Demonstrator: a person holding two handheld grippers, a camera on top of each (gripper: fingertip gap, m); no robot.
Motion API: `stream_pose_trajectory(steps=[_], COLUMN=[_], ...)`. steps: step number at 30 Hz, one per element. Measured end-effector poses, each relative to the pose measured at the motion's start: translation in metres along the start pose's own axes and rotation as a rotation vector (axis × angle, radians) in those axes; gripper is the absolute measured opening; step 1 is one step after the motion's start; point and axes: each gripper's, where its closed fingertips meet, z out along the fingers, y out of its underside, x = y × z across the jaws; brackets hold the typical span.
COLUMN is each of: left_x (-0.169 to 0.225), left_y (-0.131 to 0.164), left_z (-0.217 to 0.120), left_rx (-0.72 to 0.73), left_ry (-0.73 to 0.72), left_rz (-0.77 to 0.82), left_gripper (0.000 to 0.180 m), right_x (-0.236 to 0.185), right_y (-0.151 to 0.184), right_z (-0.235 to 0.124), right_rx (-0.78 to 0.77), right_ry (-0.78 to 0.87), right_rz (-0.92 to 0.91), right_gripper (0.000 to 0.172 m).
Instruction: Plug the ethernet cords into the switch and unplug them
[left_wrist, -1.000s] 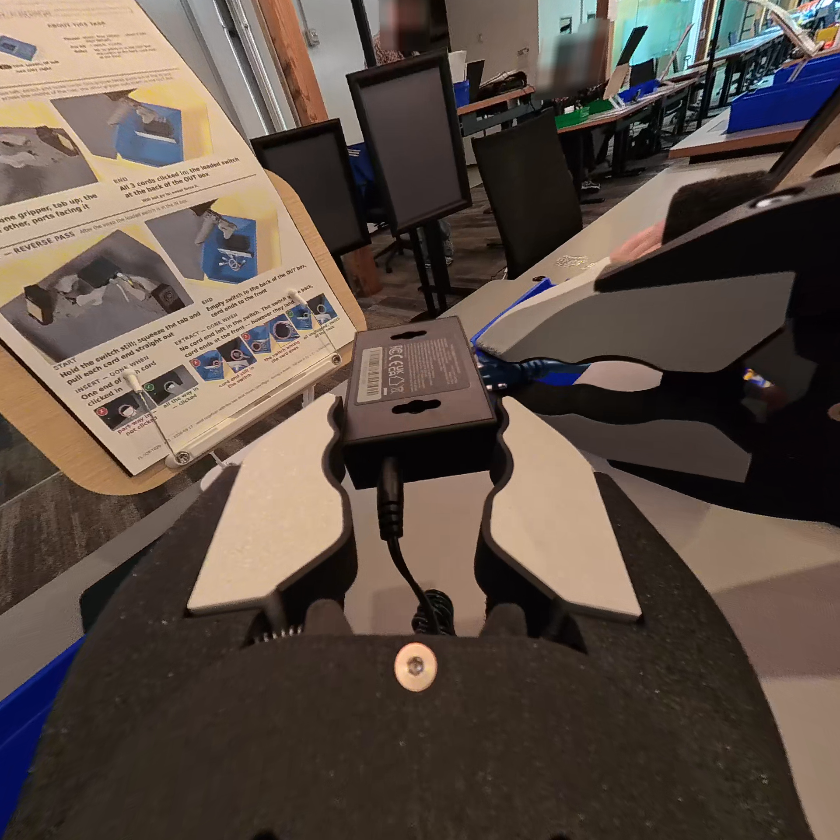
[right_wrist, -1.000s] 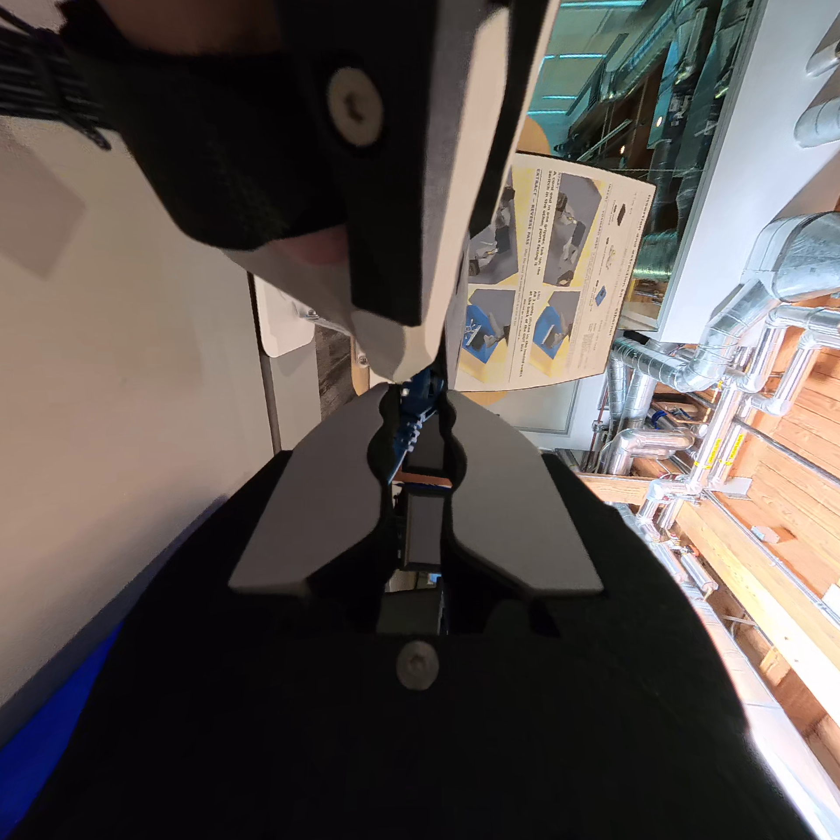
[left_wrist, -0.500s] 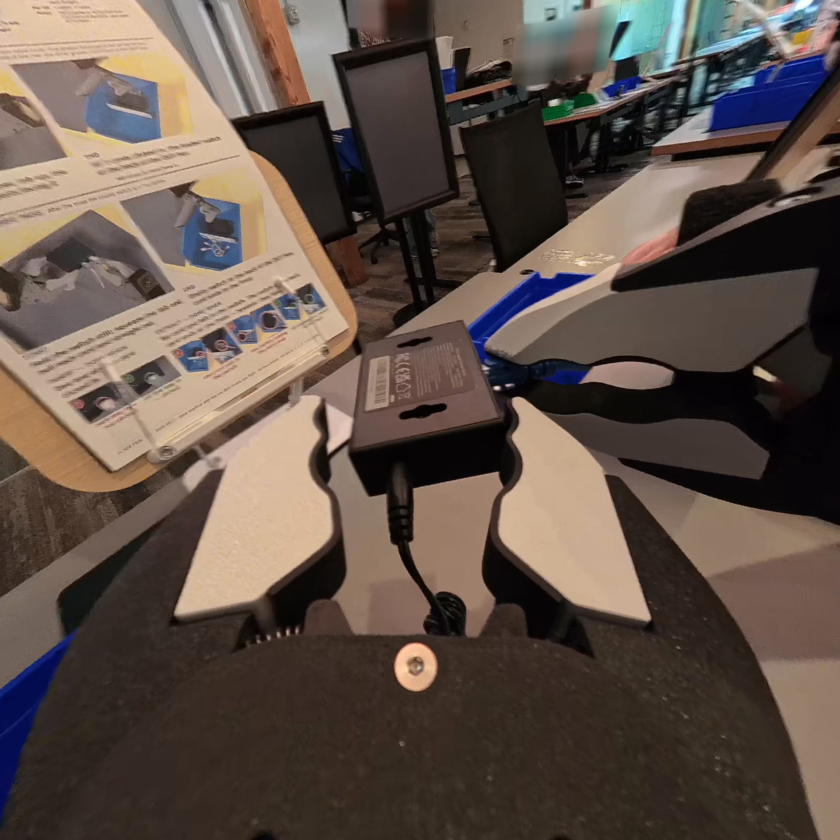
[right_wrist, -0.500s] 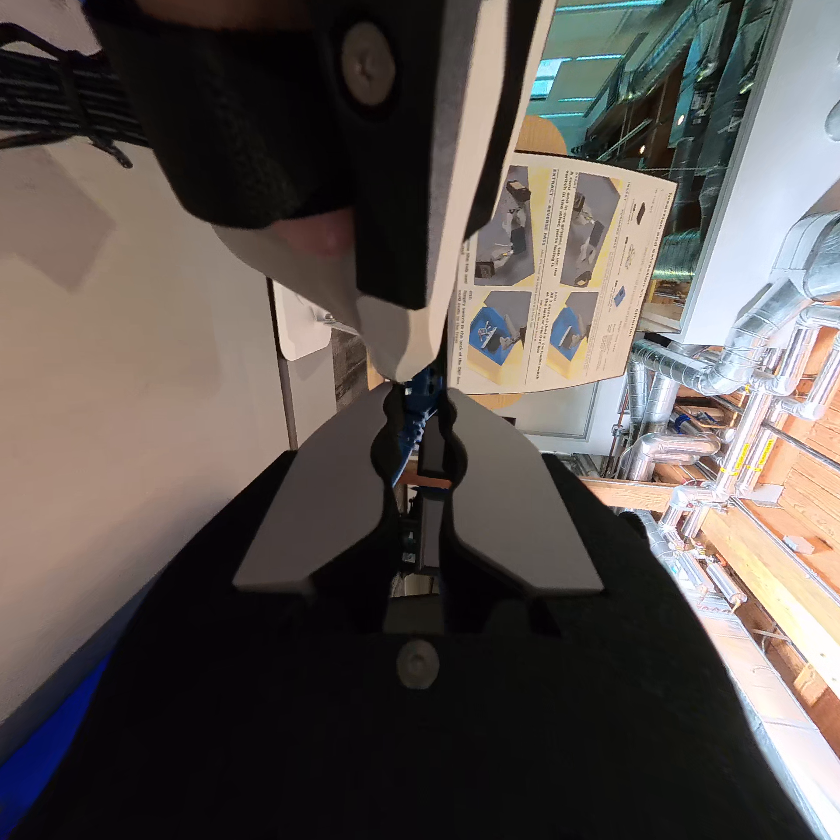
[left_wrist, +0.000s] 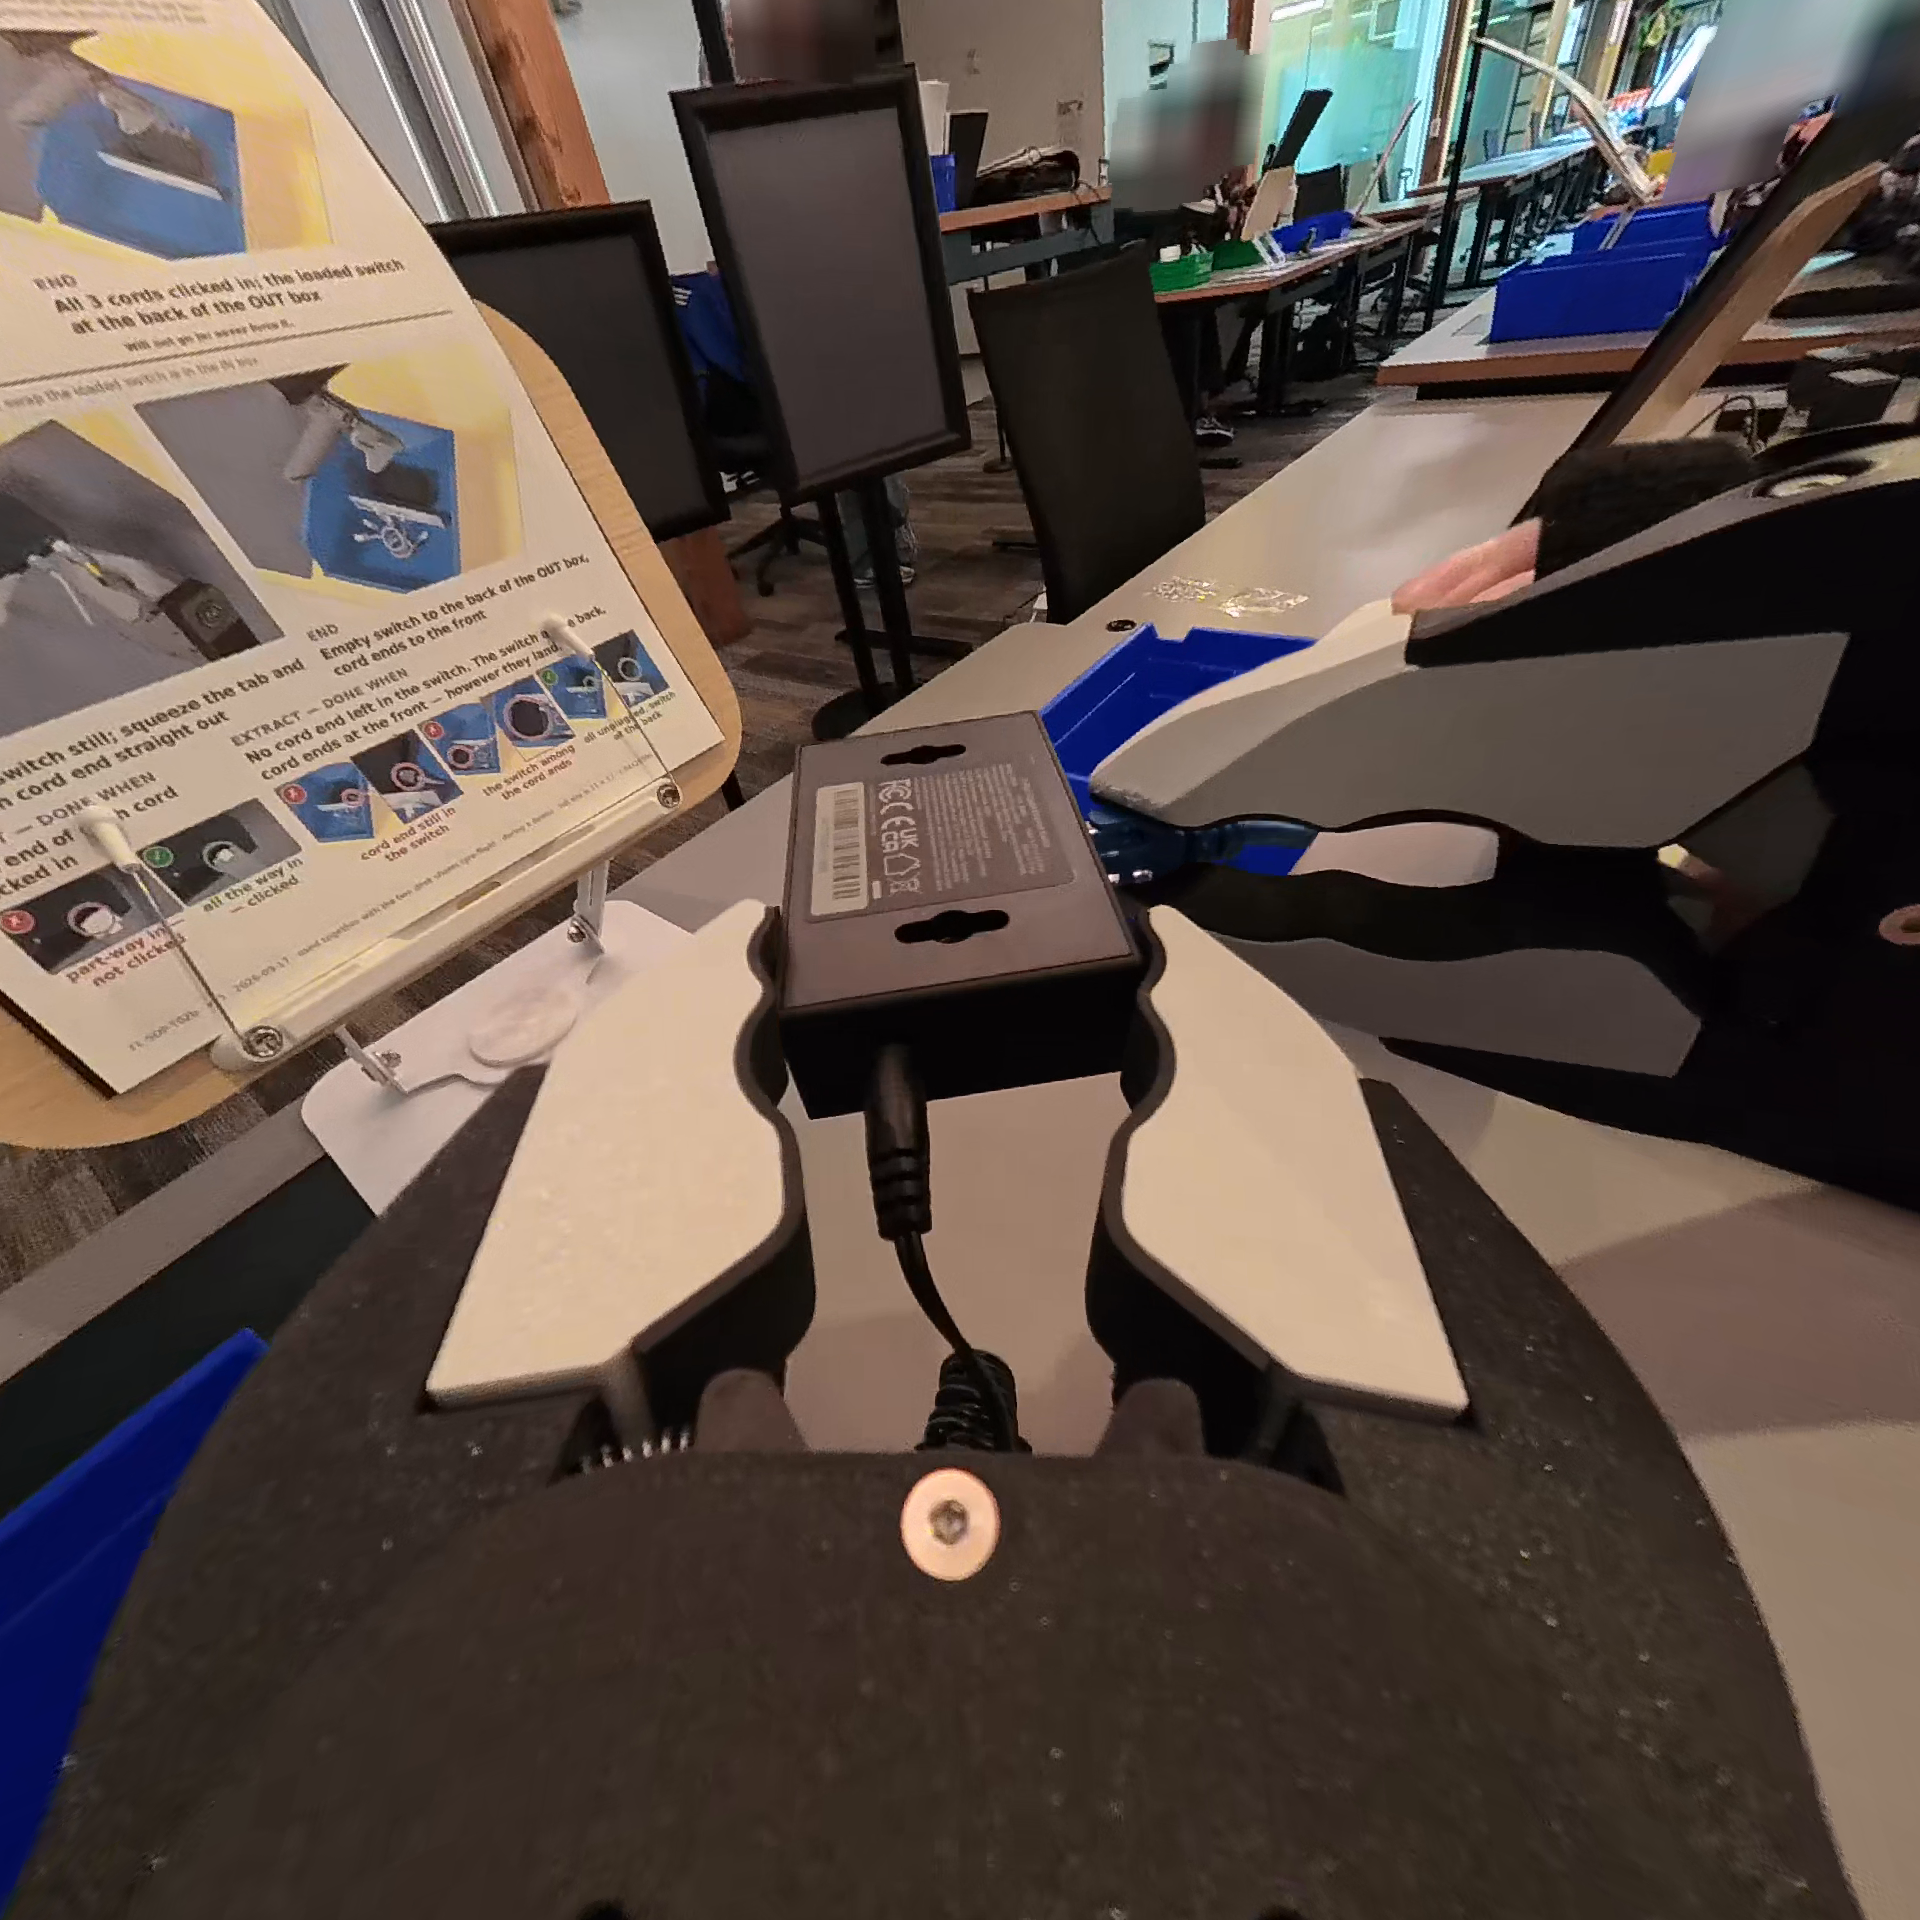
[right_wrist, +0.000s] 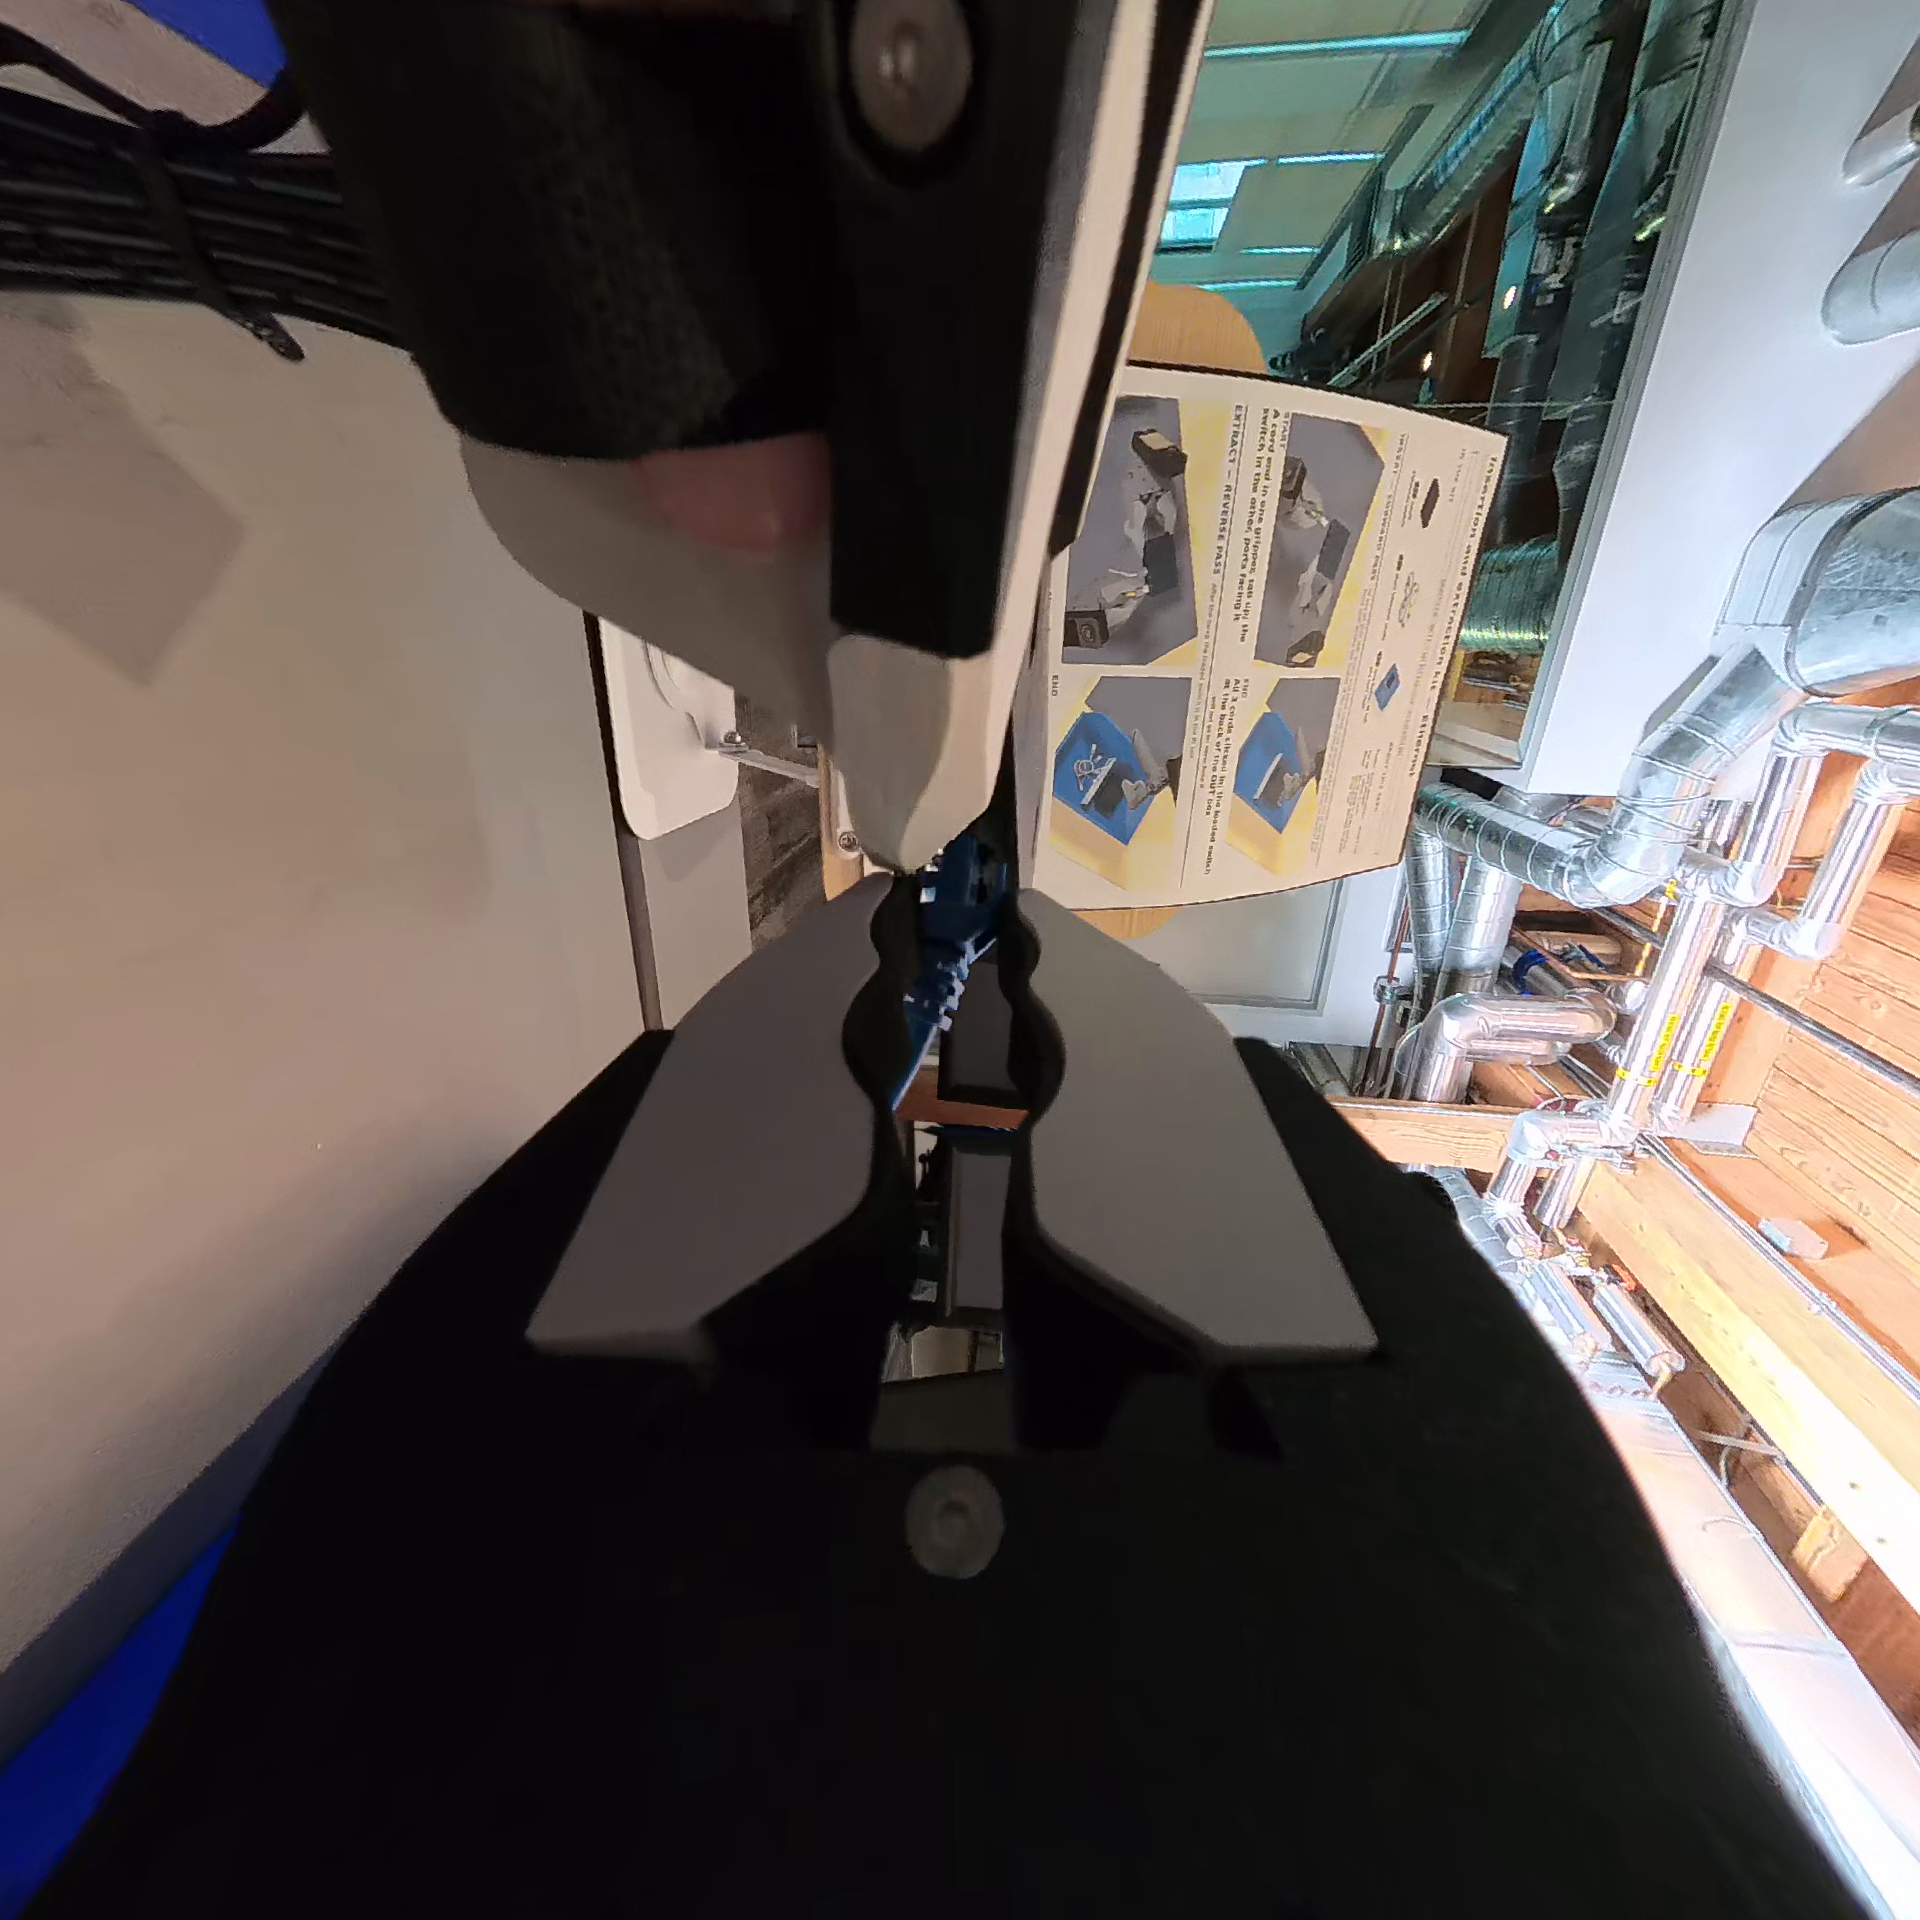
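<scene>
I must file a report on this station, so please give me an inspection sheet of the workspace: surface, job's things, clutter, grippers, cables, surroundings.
Surface: pale grey table top, bare where visible.
Job's things: black rectangular plastic switch, label side up, lifted off the table; blue ethernet plug at its right side, seating in the port cannot be told.
Clutter: blue plastic bin behind the switch; printed instruction sheet on a wooden stand to the left.
Grippers: left gripper clamps the switch on both sides; right gripper is shut on the blue plug.
Cables: black power lead plugged into the switch's near end; blue cord.
Surroundings: black framed screens, office chair, further desks.
</scene>
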Motion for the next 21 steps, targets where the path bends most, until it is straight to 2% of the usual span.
stream_pose_trajectory(steps=[6,8,10,13,17,20,21], left_x=[0.0,0.001,0.002,0.004,0.005,0.0,0.002], left_y=[-0.005,-0.008,-0.009,-0.013,-0.013,-0.011,-0.01], left_z=[-0.002,-0.003,-0.004,-0.005,-0.004,-0.001,0.0], left_rx=[0.027,0.043,0.049,0.079,0.085,0.111,0.104], left_ry=[-0.028,-0.027,-0.023,-0.02,-0.036,-0.073,-0.046], left_rz=[0.044,0.029,0.016,-0.008,-0.01,0.008,-0.005], left_gripper=[0.062,0.062,0.062,0.062,0.063,0.077,0.072], right_x=[0.004,0.01,0.009,0.011,0.01,0.007,0.006], right_y=[-0.002,-0.003,-0.004,-0.003,-0.002,0.001,0.001], right_z=[-0.004,-0.007,-0.008,-0.01,-0.011,-0.009,-0.009], right_rx=[0.043,0.05,0.049,0.062,0.064,0.065,0.069], right_ry=[0.049,0.111,0.121,0.085,0.077,0.066,0.059], right_rz=[-0.034,-0.079,-0.106,-0.06,-0.104,-0.14,-0.145], right_gripper=[0.017,0.02,0.014,0.013,0.013,0.013,0.012])
